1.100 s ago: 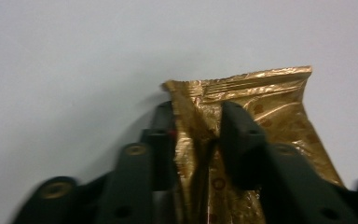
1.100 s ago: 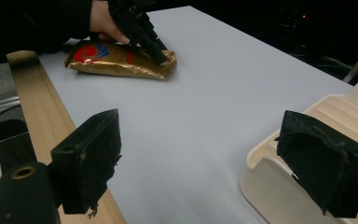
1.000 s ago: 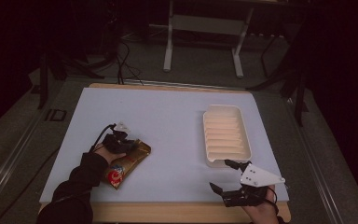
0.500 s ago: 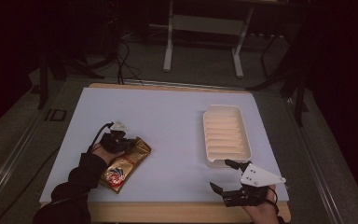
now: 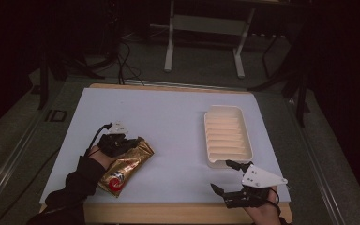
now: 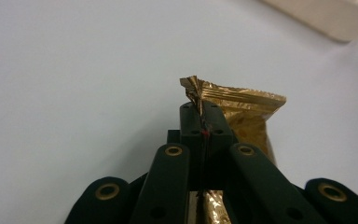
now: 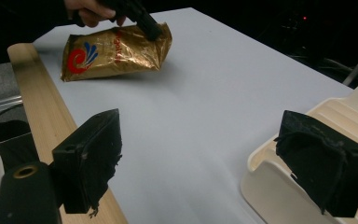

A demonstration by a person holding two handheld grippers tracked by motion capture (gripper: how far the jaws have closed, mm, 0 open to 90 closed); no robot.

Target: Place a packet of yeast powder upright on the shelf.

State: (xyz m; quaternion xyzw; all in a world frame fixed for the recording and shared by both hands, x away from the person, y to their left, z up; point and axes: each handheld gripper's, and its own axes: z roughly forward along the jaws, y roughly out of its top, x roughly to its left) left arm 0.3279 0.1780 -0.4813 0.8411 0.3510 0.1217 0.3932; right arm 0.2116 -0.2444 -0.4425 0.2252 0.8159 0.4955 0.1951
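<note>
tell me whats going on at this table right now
A person is working at a white table with a handheld gripper in each hand. The left gripper is shut on the top edge of a gold snack packet, pinching its crimped seal near the table's front left. The right gripper hovers open at the front right, just in front of an empty cream ridged tray, one jaw close to the tray's near end.

We were in what looked like a lab or recording studio: a wooden table covered by a white sheet (image 5: 168,117) stood on grey carpet (image 5: 201,65). Behind it, black cables (image 5: 122,56) trailed past a white metal stand (image 5: 204,28) in darkness.
</note>
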